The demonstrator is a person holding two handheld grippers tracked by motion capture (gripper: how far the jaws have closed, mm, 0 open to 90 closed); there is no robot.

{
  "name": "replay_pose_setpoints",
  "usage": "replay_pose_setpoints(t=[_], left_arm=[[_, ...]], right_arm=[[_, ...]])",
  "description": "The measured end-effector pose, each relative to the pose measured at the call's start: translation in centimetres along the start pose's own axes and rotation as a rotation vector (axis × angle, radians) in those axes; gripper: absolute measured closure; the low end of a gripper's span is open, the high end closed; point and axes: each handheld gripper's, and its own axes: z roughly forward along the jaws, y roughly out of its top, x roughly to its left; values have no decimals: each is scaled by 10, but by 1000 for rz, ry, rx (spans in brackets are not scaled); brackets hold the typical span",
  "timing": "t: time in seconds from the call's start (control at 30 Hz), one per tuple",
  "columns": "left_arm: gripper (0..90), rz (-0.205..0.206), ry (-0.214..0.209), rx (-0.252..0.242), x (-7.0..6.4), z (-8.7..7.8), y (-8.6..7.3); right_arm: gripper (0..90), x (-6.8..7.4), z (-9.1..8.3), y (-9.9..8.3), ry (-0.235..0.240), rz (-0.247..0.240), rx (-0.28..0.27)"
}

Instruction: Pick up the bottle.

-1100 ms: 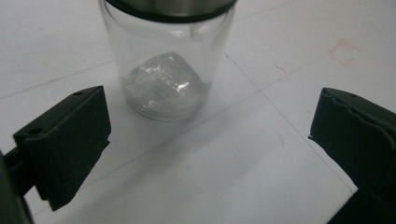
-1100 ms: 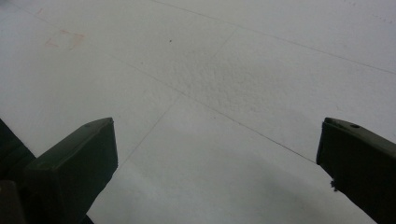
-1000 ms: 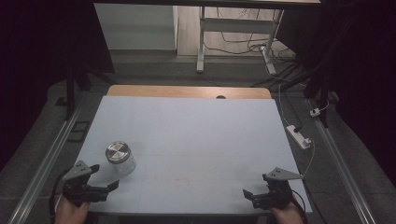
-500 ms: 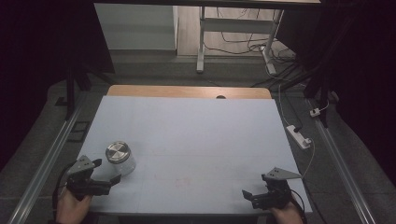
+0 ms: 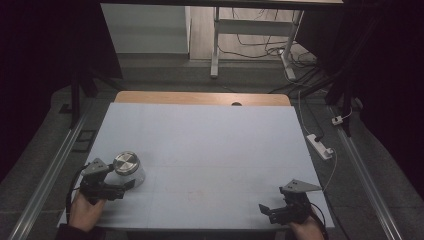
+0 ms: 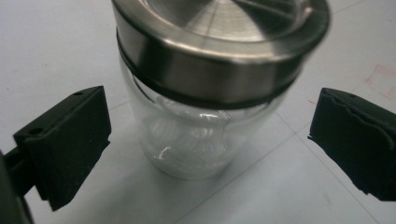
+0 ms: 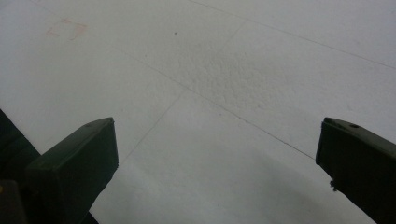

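Jar (image 6: 201, 126), clear glass with steel lid (image 6: 219, 42), stands upright on the near-left part of the white table (image 5: 215, 150). Left gripper (image 5: 122, 187) is right at it, jaws spread wide either side of the glass body, neither pad touching yet. Step looks like the approach for a grasp; next it needs to push in a bit and close below the lid. Right gripper (image 5: 267, 210) idle at near-right edge, jaws wide, nothing between them.
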Motion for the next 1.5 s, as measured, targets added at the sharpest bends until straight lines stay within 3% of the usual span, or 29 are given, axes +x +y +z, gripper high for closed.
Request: replay_pose_setpoints(t=[0.5,0.77,0.9,1.07,1.37,1.5], left_arm=[[0,53,21,32,5,23,10],[0,86,13,24,6,26,13],[47,102,23,4,4,25,14],[139,108,14,-2,4,24,14],[149,118,22,-15,3,24,13],[149,104,23,-5,3,24,14]], right_arm=[[0,0,1,0,1,-1,9],[0,0,1,0,5,-3,14],[0,0,1,0,5,-4,15],[0,0,1,0,6,-4,16],[0,0,2,0,7,-3,17],[0,0,1,0,8,-4,16]])
